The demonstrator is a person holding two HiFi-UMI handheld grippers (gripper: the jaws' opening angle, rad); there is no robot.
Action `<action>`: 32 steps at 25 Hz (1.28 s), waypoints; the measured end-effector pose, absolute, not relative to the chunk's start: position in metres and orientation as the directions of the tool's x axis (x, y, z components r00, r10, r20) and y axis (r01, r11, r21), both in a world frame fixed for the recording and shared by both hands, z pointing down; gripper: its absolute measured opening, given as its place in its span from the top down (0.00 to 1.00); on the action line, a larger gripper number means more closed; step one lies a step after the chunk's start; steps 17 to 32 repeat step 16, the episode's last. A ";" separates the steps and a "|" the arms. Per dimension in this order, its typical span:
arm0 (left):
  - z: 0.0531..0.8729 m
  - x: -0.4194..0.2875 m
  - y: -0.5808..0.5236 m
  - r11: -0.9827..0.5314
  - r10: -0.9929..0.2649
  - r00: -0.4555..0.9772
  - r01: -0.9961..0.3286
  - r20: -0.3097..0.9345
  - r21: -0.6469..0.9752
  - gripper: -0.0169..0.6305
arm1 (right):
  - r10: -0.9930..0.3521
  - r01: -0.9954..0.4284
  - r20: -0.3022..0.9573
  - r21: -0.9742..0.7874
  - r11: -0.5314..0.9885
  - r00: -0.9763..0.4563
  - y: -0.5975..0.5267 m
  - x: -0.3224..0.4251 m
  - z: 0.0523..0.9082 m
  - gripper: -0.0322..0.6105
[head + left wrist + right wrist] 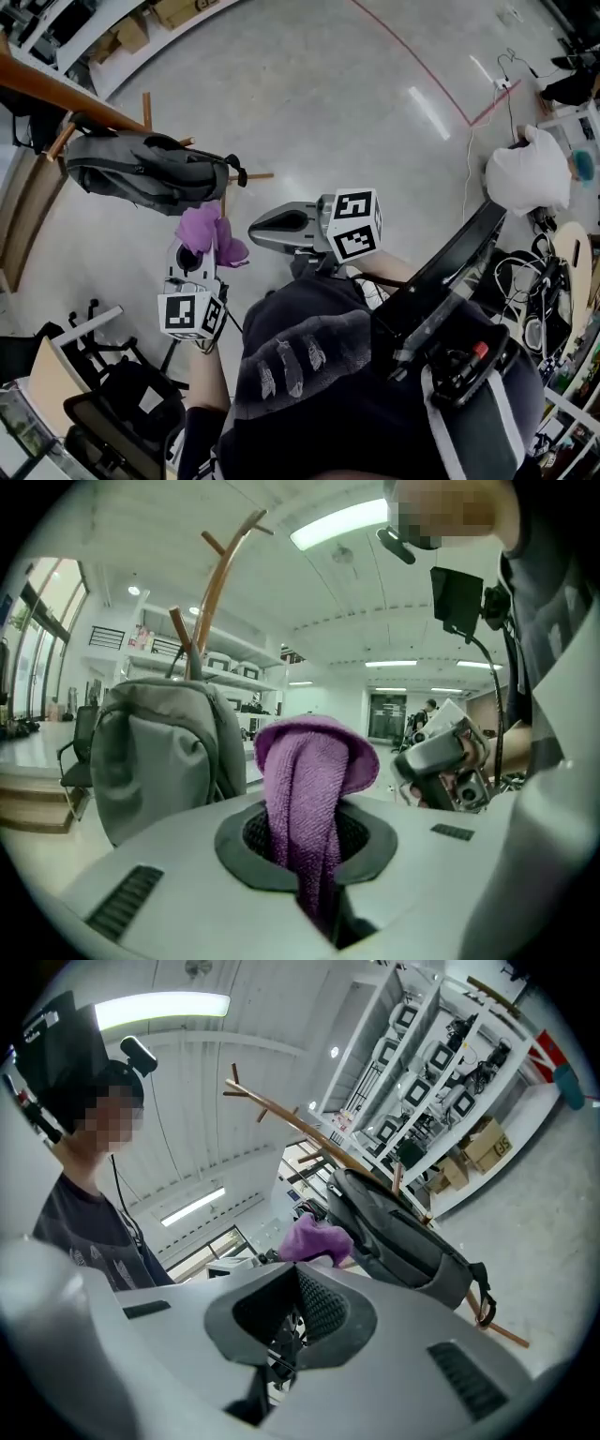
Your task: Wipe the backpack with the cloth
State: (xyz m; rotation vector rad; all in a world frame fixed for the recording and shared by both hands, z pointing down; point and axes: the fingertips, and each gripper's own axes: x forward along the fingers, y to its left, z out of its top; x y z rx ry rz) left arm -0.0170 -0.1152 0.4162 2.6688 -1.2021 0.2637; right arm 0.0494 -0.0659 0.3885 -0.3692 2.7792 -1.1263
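A grey backpack (141, 173) hangs from a wooden coat rack (56, 89) at the upper left of the head view. Just below its right end, my left gripper (192, 248) is shut on a purple cloth (211, 232). The cloth's bunched top stands up close under the bag, and I cannot tell whether they touch. In the left gripper view the cloth (314, 789) fills the gap between the jaws, with the backpack (159, 761) to its left. My right gripper (255, 230) points left beside the cloth, jaws together and holding nothing. In the right gripper view the backpack (403, 1232) and cloth (314, 1239) lie ahead of the gripper (291, 1321).
A white bag (527, 173) and tangled cables (525, 281) sit at the right. Black chairs (103, 394) stand at the lower left. A red line (412, 56) crosses the bare floor. Shelving (441, 1063) with cardboard boxes (487, 1143) lines the wall behind the rack.
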 end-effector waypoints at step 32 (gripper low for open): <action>0.404 -0.151 0.070 -0.710 -0.654 0.751 -0.651 0.093 0.267 0.90 | -0.290 -0.231 0.031 -0.686 0.690 -0.957 0.092 -0.109 0.404 0.95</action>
